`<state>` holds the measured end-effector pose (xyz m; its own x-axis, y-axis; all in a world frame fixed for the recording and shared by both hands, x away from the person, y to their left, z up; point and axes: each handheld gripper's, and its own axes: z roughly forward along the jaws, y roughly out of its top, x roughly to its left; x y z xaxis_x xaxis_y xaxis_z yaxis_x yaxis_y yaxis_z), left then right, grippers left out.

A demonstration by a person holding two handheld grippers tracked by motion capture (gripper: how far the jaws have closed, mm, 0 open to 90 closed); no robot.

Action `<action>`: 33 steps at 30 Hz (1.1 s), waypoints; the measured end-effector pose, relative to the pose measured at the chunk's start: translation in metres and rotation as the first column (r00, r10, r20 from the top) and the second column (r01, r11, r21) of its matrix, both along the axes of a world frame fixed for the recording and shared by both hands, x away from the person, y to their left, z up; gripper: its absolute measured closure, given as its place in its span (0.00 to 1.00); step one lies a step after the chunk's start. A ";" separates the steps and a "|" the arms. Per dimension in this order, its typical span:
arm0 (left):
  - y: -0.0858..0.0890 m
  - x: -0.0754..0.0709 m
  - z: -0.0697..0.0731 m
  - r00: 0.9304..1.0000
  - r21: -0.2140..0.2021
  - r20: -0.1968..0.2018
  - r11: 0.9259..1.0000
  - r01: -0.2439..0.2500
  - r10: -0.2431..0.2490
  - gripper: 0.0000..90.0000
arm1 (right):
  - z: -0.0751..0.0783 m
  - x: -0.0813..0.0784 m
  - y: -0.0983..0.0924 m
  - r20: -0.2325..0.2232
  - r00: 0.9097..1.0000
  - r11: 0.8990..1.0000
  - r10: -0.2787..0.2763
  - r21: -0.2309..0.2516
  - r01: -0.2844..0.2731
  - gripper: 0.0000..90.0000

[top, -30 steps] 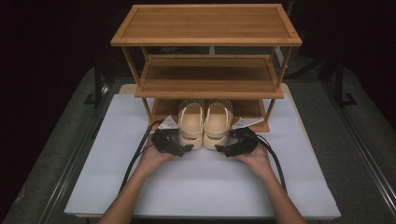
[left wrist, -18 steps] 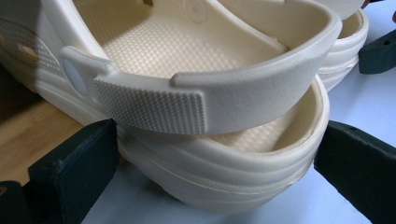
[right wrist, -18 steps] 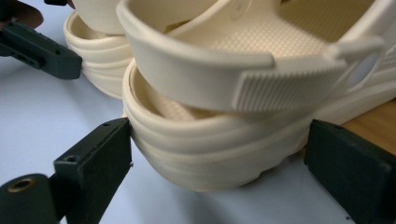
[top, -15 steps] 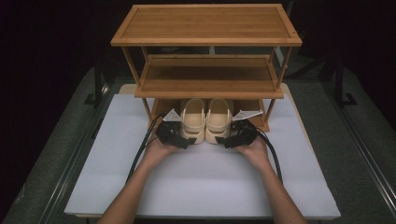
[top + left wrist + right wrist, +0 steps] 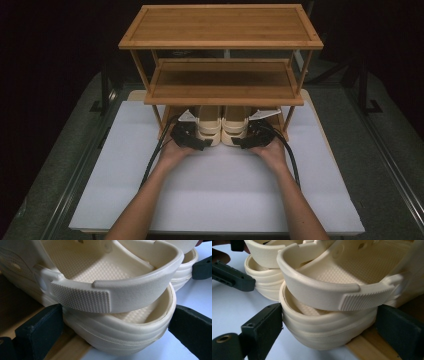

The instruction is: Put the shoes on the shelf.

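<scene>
Left gripper (image 5: 202, 145) and right gripper (image 5: 239, 143) each have fingers spread around the heel of a cream clog (image 5: 209, 127), (image 5: 235, 127) under the wooden rack (image 5: 220, 90), contact unconfirmed.

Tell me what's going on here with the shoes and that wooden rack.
A person holds a gripper in each hand, one at the heel of each cream clog. The left gripper has its fingers either side of the left clog; the right gripper likewise brackets the right clog. The clogs sit side by side, toes under the bamboo rack's lowest level, heels out over the white board.
</scene>
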<state>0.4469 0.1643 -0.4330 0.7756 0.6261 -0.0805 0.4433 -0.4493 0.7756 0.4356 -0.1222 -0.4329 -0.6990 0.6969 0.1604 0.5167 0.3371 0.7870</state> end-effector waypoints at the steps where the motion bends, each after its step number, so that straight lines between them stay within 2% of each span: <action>1: -0.002 0.002 0.000 1.000 0.000 -0.006 1.000 -0.010 0.010 0.00 | 0.000 0.002 0.000 0.000 1.000 1.000 -0.002 0.000 0.002 0.08; 4: -0.004 0.005 0.000 1.000 -0.005 -0.013 1.000 -0.018 0.018 0.00 | 0.001 0.007 0.000 -0.013 1.000 1.000 -0.017 0.002 0.017 0.08; 5: -0.004 0.007 0.000 1.000 0.000 -0.012 1.000 -0.010 0.010 0.00 | 0.000 0.009 -0.001 -0.008 1.000 1.000 -0.015 0.001 0.015 0.08; 6: -0.005 0.009 0.000 1.000 0.003 -0.009 1.000 -0.016 0.016 0.00 | -0.001 0.012 -0.002 0.032 0.999 1.000 0.000 -0.004 0.000 0.08; 10: -0.008 0.015 -0.001 1.000 0.006 -0.001 1.000 -0.027 0.027 0.00 | -0.001 0.016 -0.002 0.033 0.999 1.000 -0.011 -0.011 0.012 0.09; 14: -0.006 0.014 0.000 0.999 -0.002 -0.013 1.000 -0.029 0.029 0.00 | -0.001 0.016 -0.002 0.037 0.999 1.000 -0.016 -0.012 0.016 0.10; 17: -0.001 0.011 0.004 0.999 0.012 -0.014 0.999 -0.030 0.030 0.02 | 0.002 0.011 -0.004 0.037 0.999 1.000 -0.014 -0.008 0.015 0.12; 19: 0.004 0.006 0.007 0.999 0.005 -0.013 0.999 -0.035 0.035 0.02 | 0.003 0.007 -0.006 0.047 0.999 1.000 -0.012 -0.004 0.012 0.12; 20: 0.007 0.004 0.009 0.999 0.014 -0.009 0.999 -0.041 0.041 0.02 | 0.005 0.003 -0.007 0.014 1.000 1.000 -0.028 -0.003 0.028 0.12; 24: 0.020 -0.007 0.014 1.000 0.039 -0.004 0.999 -0.020 0.020 0.02 | 0.005 -0.008 -0.011 0.021 0.999 0.999 -0.035 -0.031 0.035 0.11; 31: 0.049 -0.040 0.021 1.000 0.055 0.006 0.998 -0.017 0.017 0.02 | 0.008 -0.037 -0.027 0.056 0.996 0.996 -0.067 -0.054 0.070 0.10; 33: 0.059 -0.052 0.023 1.000 0.061 0.015 0.998 -0.015 0.015 0.02 | 0.009 -0.045 -0.031 0.051 0.996 0.996 -0.074 -0.052 0.076 0.09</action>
